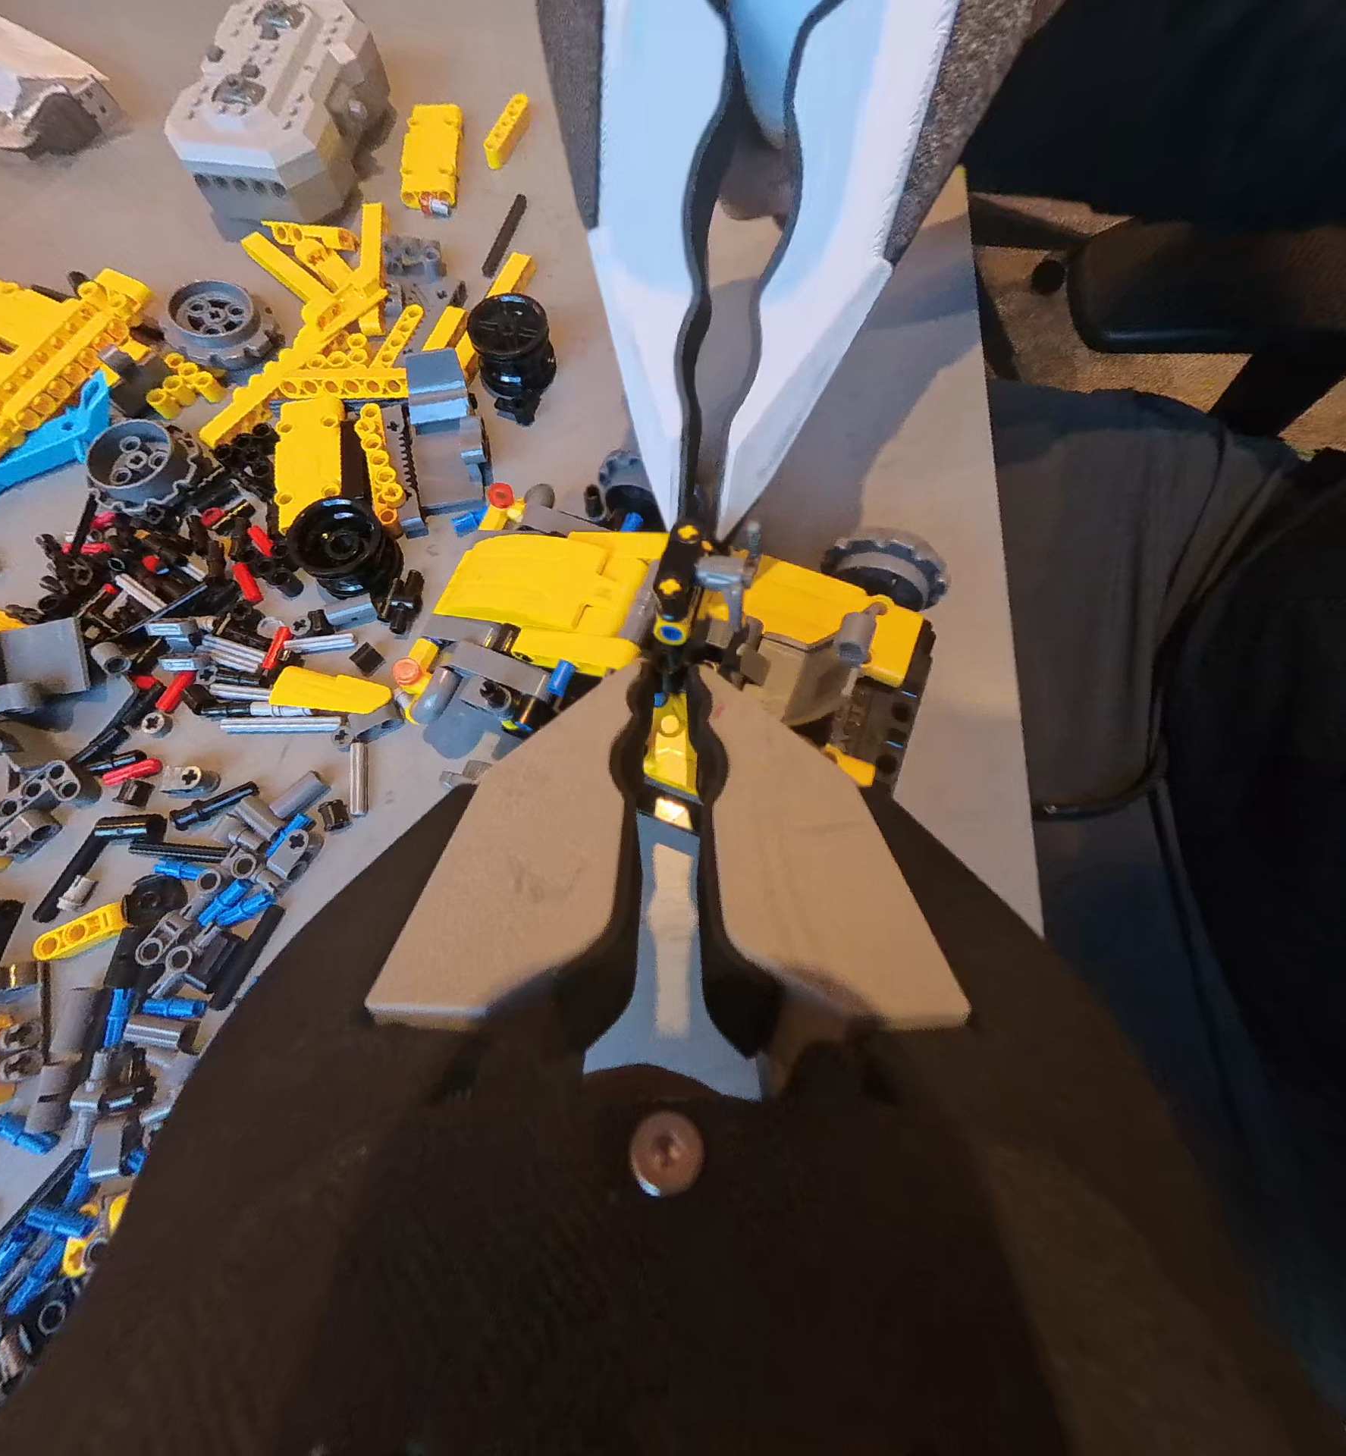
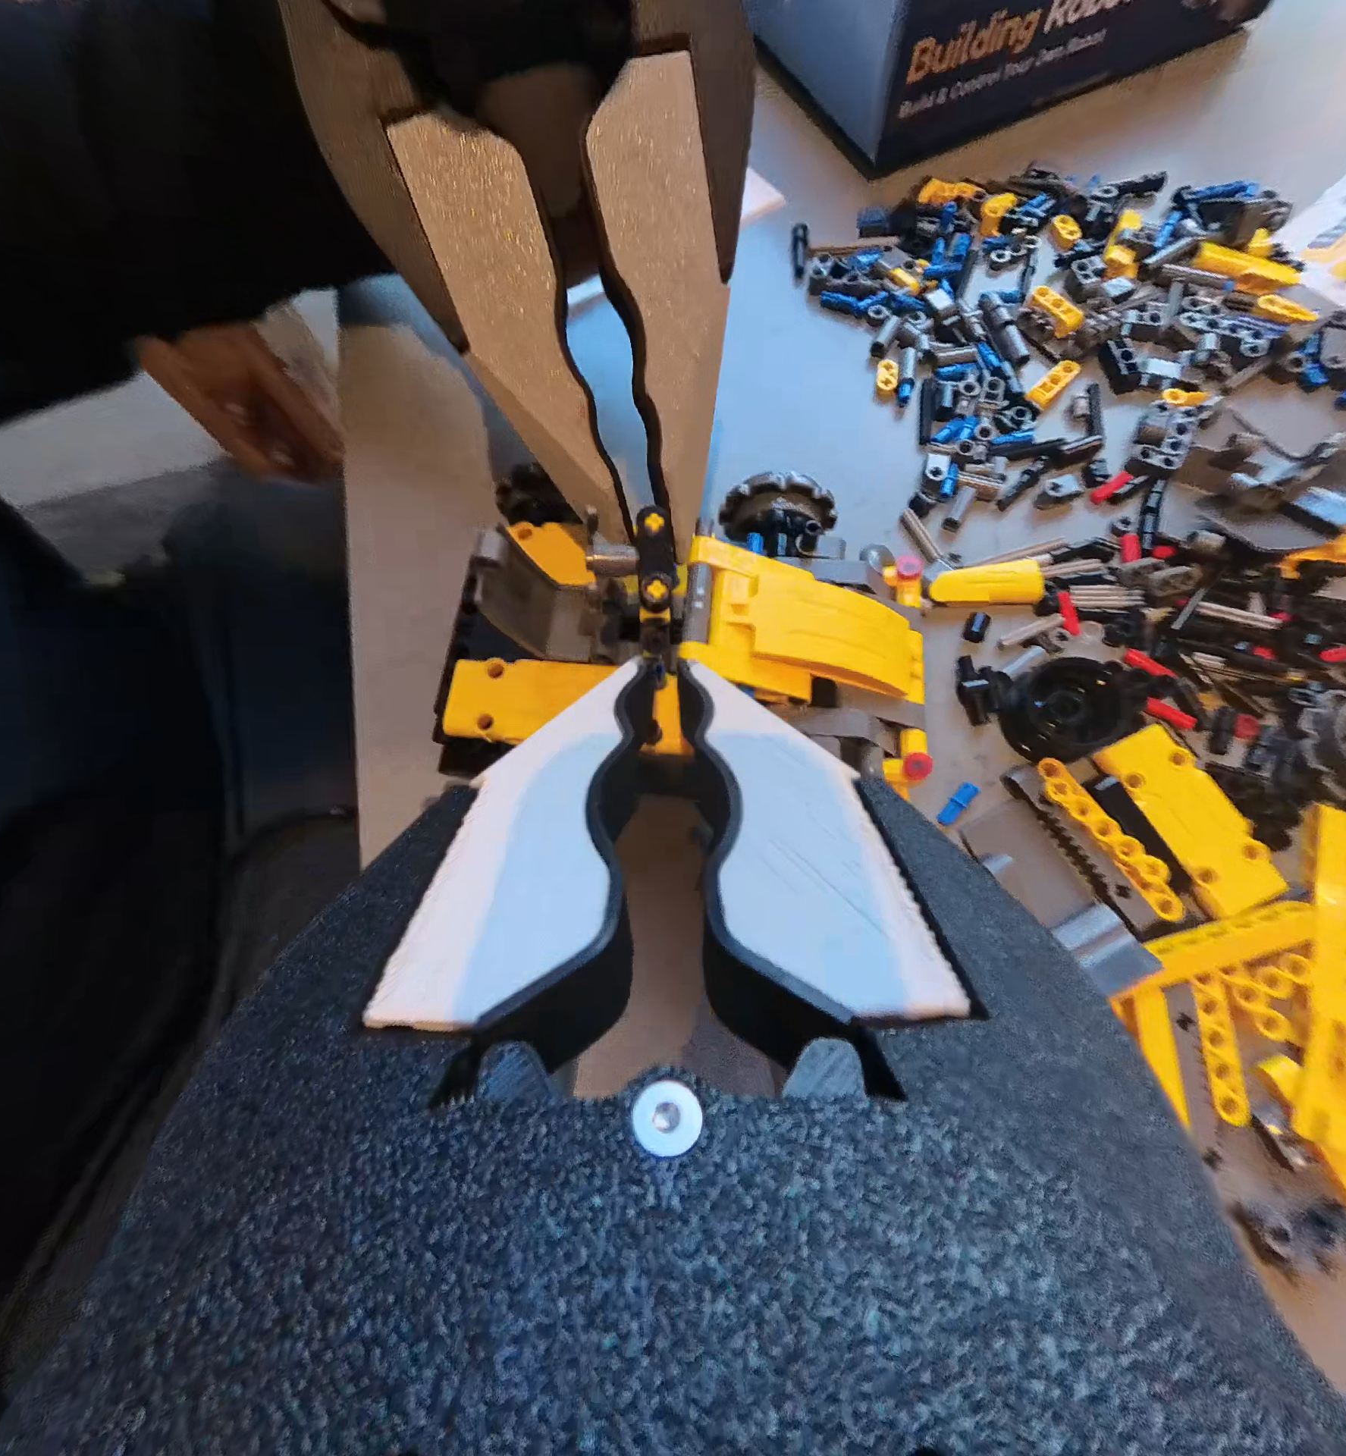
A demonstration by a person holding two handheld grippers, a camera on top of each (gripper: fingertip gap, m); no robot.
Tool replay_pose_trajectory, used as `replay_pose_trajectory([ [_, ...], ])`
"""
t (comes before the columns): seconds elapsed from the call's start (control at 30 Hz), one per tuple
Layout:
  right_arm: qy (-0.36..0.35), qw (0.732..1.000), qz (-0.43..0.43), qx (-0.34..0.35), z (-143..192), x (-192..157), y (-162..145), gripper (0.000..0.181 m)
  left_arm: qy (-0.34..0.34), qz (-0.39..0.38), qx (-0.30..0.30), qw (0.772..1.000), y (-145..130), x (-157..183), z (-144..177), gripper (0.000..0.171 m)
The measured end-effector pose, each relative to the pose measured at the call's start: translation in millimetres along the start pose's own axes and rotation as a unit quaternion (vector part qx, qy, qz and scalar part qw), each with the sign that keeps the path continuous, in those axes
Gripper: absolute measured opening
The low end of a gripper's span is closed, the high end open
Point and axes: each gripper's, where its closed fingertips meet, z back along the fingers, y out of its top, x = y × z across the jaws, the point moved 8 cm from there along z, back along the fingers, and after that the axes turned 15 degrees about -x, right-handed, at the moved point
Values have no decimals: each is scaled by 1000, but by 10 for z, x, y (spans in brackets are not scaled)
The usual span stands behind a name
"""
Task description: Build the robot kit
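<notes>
Pinching black link [image 1: 676, 579] tip-to-tip | left tool [image 1: 670, 679] low end | right tool [image 2: 659, 670] opposite end | over yellow model [image 1: 567, 599]

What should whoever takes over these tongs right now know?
Left tongs: shut on the near end of the black link, which stands on top of the yellow vehicle model.
Right tongs: shut on the same link's opposite end, facing the left.
The model lies close to the table edge, with one grey-hubbed wheel mounted.
Off the model: two black wheels and the loose parts pile.
</notes>
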Motion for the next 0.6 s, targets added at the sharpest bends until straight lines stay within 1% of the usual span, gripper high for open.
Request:
replay_pose_trajectory([
  [0.07,-23,1000,7,-8,12,-32,-22,6,-1,-5,3,1000,-11,4,-11,4],
  [0.17,-34,999,9,-12,2,-84,-36,6,0,-10,4,1000,-9,4,-30,4],
  [0.4,-100,994,37,-16,-44,-144,-25,5,8,-10,8,1000,15,-3,-85,4],
  [0.5,-130,990,46,-22,-60,-147,-22,3,9,-5,16,1000,11,-13,-93,4],
  [0.6,-143,988,51,-34,-62,-156,-19,0,14,2,16,1000,10,-24,-94,4],
])
